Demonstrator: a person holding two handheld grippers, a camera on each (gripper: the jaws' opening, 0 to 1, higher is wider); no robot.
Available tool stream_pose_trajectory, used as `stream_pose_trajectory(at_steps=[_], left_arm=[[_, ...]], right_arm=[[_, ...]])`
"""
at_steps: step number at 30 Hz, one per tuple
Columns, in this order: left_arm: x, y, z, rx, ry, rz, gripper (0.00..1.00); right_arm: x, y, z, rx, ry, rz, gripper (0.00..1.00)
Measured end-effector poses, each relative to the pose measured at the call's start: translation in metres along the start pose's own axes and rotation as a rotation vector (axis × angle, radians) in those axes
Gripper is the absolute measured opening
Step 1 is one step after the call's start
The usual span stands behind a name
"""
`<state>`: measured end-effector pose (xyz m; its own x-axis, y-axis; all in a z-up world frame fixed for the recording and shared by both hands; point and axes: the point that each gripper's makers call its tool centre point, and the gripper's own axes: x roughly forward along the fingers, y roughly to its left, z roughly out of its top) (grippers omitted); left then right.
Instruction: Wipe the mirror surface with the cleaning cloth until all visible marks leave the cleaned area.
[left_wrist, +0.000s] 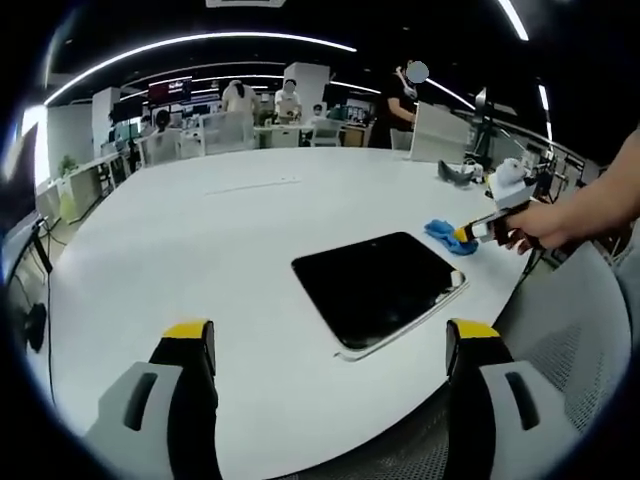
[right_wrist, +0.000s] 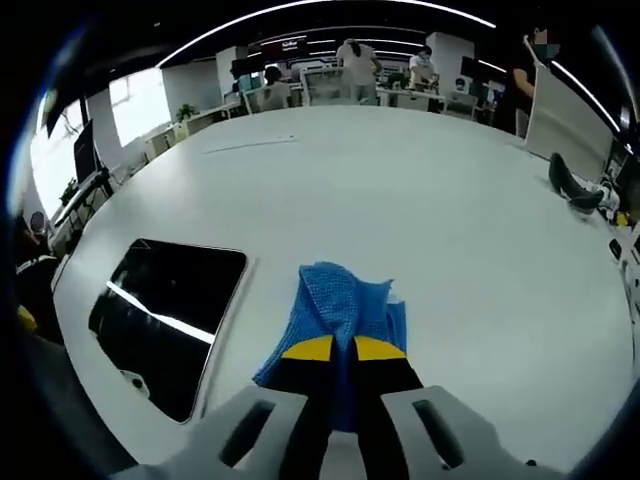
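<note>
Closest to me in the right gripper view, my right gripper (right_wrist: 363, 350) sits at the bottom centre with its yellow-tipped jaws pinched together on the blue cloth (right_wrist: 340, 300), which is bunched on the white table (right_wrist: 420, 190) just right of the mirror (right_wrist: 165, 320). Cloth and mirror lie near each other but apart, so as I judge it the wiping has not started: I have the cloth in hand, and I must carry it over onto the glass and rub. I can make out a bright streak of reflected light across the mirror and a small pale spot near its lower edge, though I cannot tell if that spot is a mark or a reflection. In the left gripper view, my left gripper (left_wrist: 335, 340) stands at the bottom with its jaws wide apart and holding nothing, the mirror (left_wrist: 380, 285) lying just beyond it in the centre. Farther right, my right hand (left_wrist: 545, 225) holds the other tongs over the cloth (left_wrist: 448, 235). Nothing lies between cloth and mirror. Farther off, a dark object (right_wrist: 572, 185) rests at the right table edge, and beyond the table are desks and people (right_wrist: 355, 60) at the top of the frame.
</note>
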<state>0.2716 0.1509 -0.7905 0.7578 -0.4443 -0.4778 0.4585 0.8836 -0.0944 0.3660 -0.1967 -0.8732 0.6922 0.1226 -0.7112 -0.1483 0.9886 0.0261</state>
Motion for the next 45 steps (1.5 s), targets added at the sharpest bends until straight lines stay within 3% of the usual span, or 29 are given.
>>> stream_pose_trajectory(at_steps=[6, 10, 12, 16, 20, 25, 33, 39, 45], left_arm=[[0.002, -0.004, -0.005, 0.024, 0.019, -0.027, 0.94], [0.001, -0.006, -0.004, 0.020, 0.013, -0.039, 0.95], [0.001, -0.008, -0.005, 0.023, 0.018, -0.046, 0.95], [0.000, -0.009, -0.007, 0.021, 0.027, -0.051, 0.95], [0.000, -0.010, -0.005, 0.021, 0.019, -0.056, 0.95], [0.000, -0.009, -0.005, 0.019, 0.018, -0.054, 0.95], [0.000, -0.007, -0.006, 0.014, 0.022, -0.049, 0.94], [0.001, -0.007, -0.007, 0.018, 0.025, -0.049, 0.94], [0.002, -0.009, -0.007, 0.020, 0.027, -0.058, 0.94]], right_arm=[[-0.005, 0.002, 0.005, 0.073, 0.018, -0.017, 0.00], [-0.010, 0.009, 0.011, 0.096, 0.017, 0.027, 0.00], [-0.017, 0.016, 0.015, 0.177, 0.017, 0.059, 0.00], [-0.029, 0.021, 0.035, 0.223, -0.017, 0.081, 0.00], [-0.034, 0.033, 0.053, 0.229, -0.049, 0.100, 0.00], [-0.022, 0.055, 0.064, 0.212, -0.050, 0.126, 0.00], [0.005, 0.089, 0.055, 0.158, -0.001, 0.137, 0.00], [0.019, 0.089, 0.049, 0.155, 0.010, 0.067, 0.00], [0.024, 0.104, 0.039, 0.151, 0.047, 0.100, 0.00]])
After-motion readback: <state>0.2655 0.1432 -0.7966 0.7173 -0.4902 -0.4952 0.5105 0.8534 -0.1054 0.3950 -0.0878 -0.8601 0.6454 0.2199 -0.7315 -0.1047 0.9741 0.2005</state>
